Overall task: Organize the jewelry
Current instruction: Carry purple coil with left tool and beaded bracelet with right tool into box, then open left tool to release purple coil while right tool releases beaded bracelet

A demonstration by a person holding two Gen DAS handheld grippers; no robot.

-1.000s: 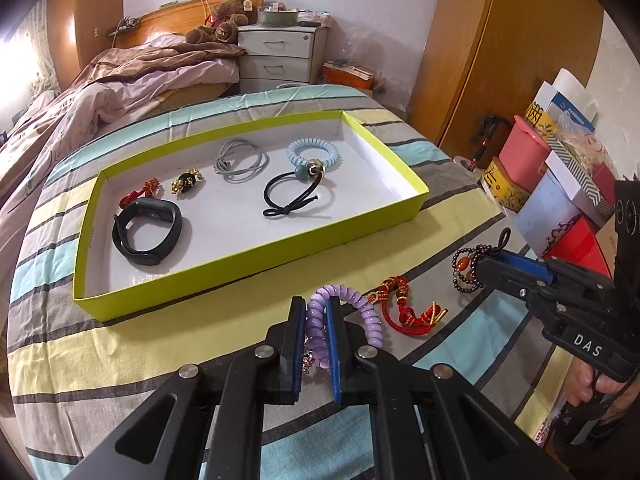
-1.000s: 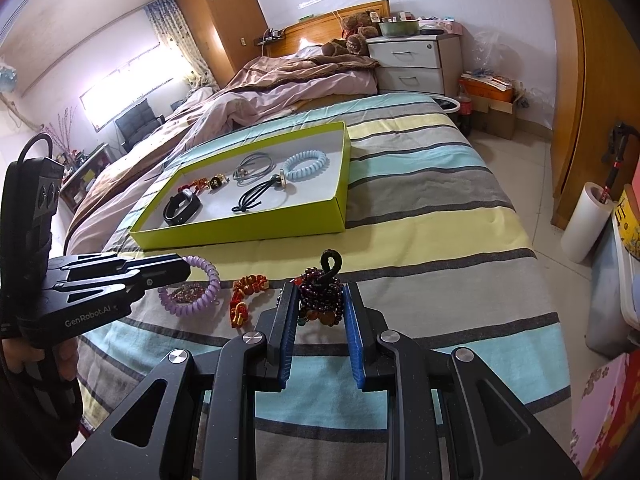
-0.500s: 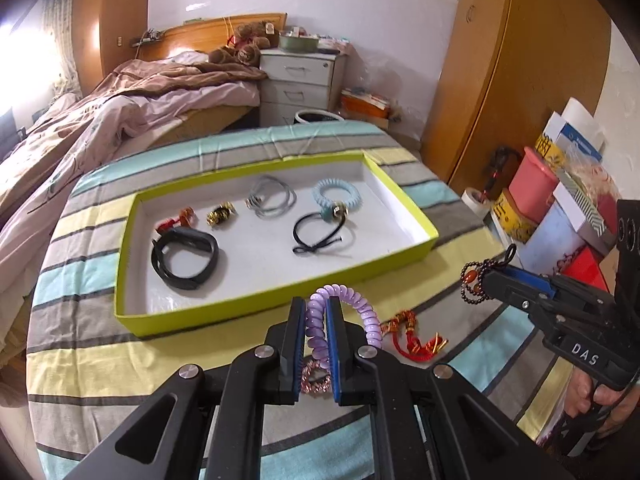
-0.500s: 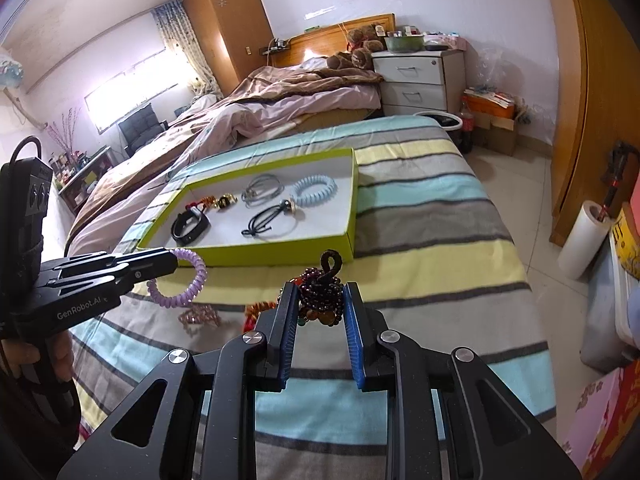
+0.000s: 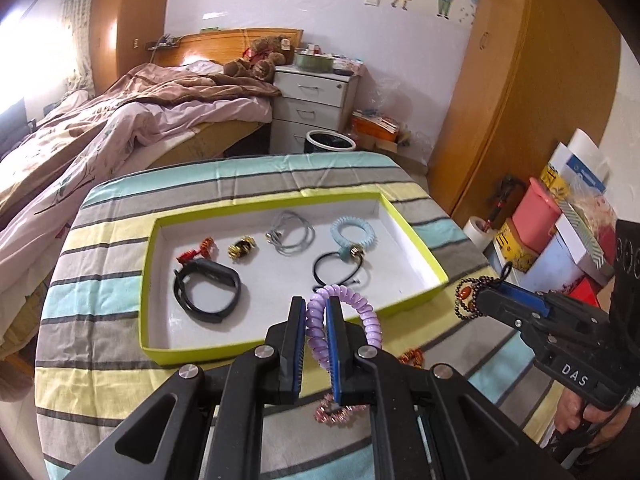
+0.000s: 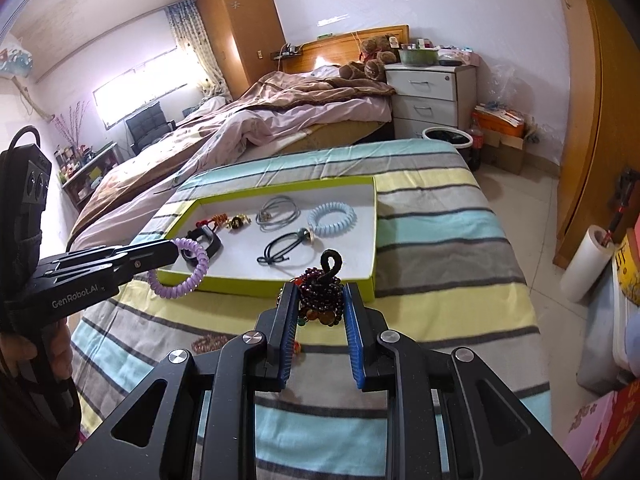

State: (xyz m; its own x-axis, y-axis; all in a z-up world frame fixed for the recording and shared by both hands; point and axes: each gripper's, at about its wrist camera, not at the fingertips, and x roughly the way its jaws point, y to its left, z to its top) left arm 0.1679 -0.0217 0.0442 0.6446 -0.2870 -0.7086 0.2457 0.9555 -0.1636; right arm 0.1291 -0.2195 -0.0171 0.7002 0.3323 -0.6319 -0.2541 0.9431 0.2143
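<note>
The left tongs (image 5: 316,322) are clamped on a purple spiral hair tie (image 5: 366,320), whose loop hangs to the right of the jaws, clear of the striped bed cover (image 5: 100,360). The right tongs (image 6: 320,300) are clamped on a bunched dark-red bead bracelet (image 6: 322,292), its black loop standing up above the jaws.

The relation that matters is the line from each pair of tongs to the green-rimmed tray (image 5: 414,240). The tray lies straight ahead of and below both, its long axis running left to right across their view, with its near rim closest. In the right wrist view the left tongs sit at the tray's near left corner, the hair tie just at the rim; the right tongs appear just short of the near rim, toward its right end. The left hand looks slightly nearer. Judging from this, the tray floor near the front corners looks like the nearest open drop spot for each item, clear of the black band (image 5: 208,288) and black elastic (image 5: 336,270).
</note>
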